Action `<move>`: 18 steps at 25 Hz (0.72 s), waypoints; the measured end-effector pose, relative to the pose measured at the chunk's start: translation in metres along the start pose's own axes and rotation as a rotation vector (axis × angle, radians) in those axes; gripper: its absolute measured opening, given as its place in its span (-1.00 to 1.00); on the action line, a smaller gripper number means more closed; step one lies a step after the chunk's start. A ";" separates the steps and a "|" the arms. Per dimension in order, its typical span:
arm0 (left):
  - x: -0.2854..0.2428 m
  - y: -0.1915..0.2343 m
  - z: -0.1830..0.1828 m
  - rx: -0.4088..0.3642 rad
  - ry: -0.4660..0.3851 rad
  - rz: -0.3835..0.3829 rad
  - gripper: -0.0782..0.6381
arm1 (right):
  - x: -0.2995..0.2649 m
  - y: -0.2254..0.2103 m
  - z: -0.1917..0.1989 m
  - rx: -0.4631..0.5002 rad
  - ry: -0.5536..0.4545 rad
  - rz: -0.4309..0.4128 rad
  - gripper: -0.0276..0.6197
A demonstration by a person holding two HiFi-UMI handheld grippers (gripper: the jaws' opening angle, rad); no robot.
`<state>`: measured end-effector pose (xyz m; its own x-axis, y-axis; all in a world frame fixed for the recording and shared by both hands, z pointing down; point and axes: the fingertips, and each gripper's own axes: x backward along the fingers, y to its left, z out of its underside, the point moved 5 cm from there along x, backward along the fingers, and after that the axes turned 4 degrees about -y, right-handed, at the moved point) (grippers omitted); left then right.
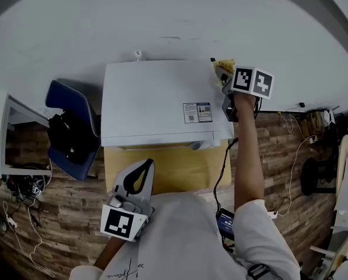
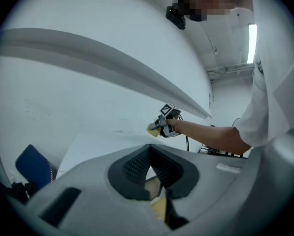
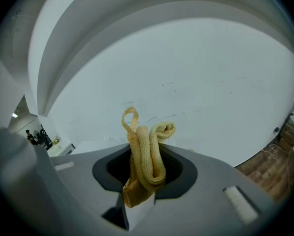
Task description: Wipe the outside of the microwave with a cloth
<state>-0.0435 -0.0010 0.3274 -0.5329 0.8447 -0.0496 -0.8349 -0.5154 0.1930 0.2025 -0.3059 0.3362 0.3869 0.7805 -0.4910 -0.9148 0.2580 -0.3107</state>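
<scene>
The right gripper (image 1: 224, 77) has its jaws clenched on the yellow cloth (image 1: 225, 66), holding it at the far right corner of the microwave (image 1: 156, 98) top, probably to start wiping. The left gripper (image 1: 144, 167) (jaws together, empty) idles near, over the counter (image 1: 179, 168).

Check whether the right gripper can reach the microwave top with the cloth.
Likely yes. The right gripper, shut on the cloth, is at the back right corner of the microwave, and nothing lies between them.
</scene>
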 end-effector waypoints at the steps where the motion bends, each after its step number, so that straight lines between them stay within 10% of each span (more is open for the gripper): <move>1: 0.000 0.001 0.001 -0.003 0.001 -0.004 -0.81 | 0.000 -0.007 0.001 0.010 0.006 0.026 -0.55; 18: 0.007 0.015 0.003 0.011 0.008 -0.035 -0.80 | -0.013 -0.012 0.027 0.108 0.036 0.201 -0.55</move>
<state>-0.0594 -0.0026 0.3330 -0.5045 0.8610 -0.0641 -0.8514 -0.4839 0.2022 0.2056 -0.3038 0.3678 0.1978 0.8023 -0.5632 -0.9802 0.1603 -0.1158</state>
